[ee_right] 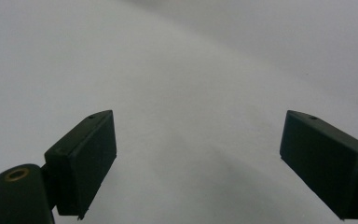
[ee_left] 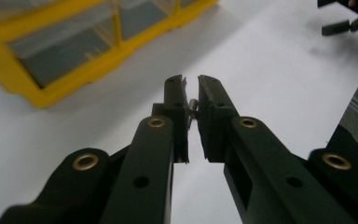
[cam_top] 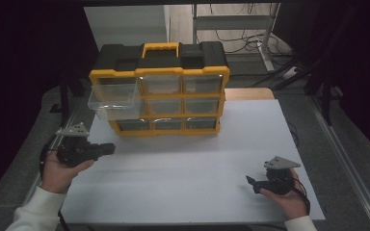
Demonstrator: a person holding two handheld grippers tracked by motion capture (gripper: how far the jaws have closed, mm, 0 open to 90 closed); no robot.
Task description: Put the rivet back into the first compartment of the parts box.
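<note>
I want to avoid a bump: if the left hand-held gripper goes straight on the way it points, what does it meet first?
Probably nothing soon: the left hand-held gripper points rightward across the bare white table sheet, passing in front of the yellow-and-black plastic drawer organiser; depth is unclear.

A flat white rectangular worktop [cam_top: 197, 163] lies on grey carpeted floor [cam_top: 313, 115]. Past its far right corner shows a light brown wooden board [cam_top: 250, 93]; beyond stand a pale metal frame [cam_top: 269, 33] and loose black cables [cam_top: 231, 38]. A silver metal rail [cam_top: 351, 163] runs along the right edge.

Left gripper [ee_left: 192, 84] jaws stood nearly closed on a small grey metal pin [ee_left: 193, 108], above the white tabletop [ee_left: 270, 79]. Yellow-framed plastic drawer organiser [ee_left: 74, 51] lay upper left, blurred.
</note>
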